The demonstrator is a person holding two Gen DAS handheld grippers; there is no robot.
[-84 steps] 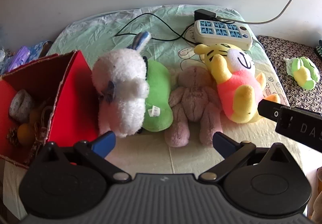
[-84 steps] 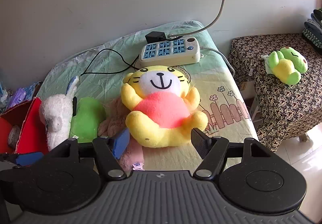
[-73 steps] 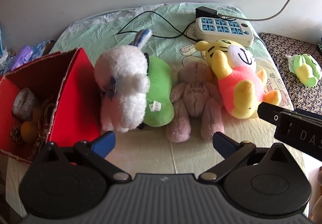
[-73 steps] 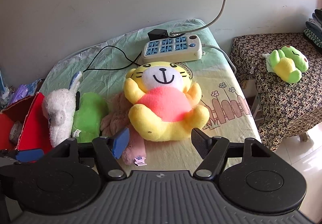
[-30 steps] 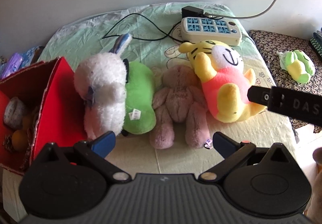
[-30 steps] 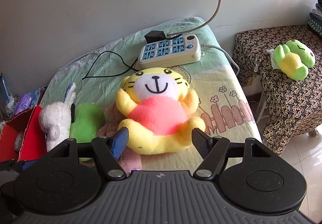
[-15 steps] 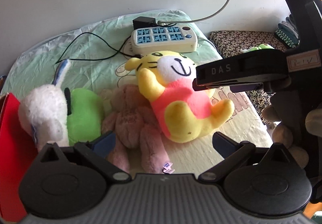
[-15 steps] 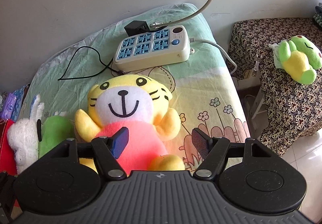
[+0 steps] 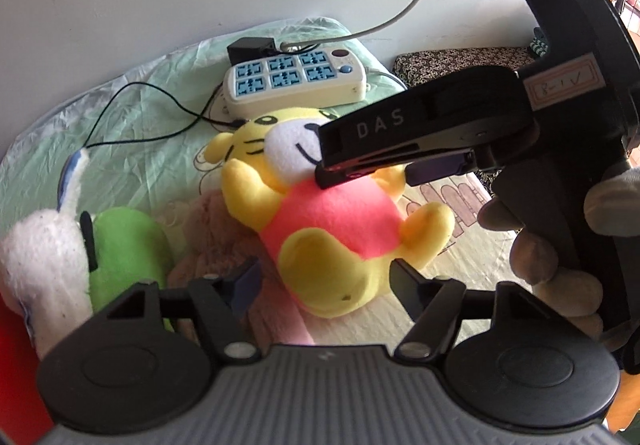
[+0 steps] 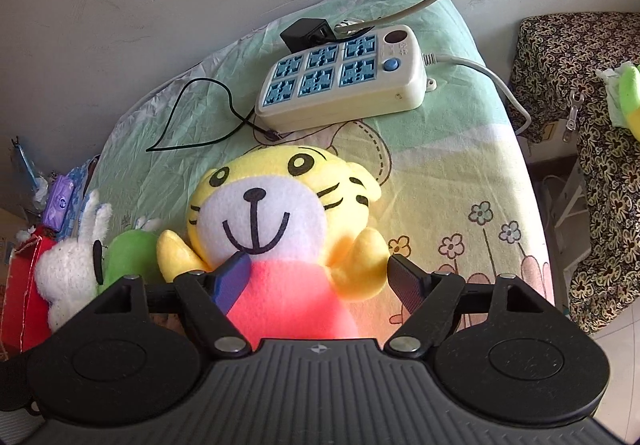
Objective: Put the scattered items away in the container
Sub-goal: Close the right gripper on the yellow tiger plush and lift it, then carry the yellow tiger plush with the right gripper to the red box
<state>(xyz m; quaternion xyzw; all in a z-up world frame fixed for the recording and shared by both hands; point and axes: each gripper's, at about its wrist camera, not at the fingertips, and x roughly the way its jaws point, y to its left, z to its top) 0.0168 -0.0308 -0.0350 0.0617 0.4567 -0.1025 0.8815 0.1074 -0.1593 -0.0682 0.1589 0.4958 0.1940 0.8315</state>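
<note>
Beside the red box [image 10: 22, 297], both opening-and-closing tools straddle the tiger plush [image 10: 280, 229], ungripped.

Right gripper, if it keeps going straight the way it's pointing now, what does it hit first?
Most likely the yellow tiger plush. The right gripper, jaws opening, points down at its pink belly and chin, which already sit between the fingers. Contact isn't clear.

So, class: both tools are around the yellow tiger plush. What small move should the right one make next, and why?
Probably ease the right tool a little lower and close it on the yellow tiger plush. Its jaws are opening and already straddle the pink belly without squeezing it. The left tool, whose jaws are closing, frames the legs, so a two-handed lift looks likely.
</note>
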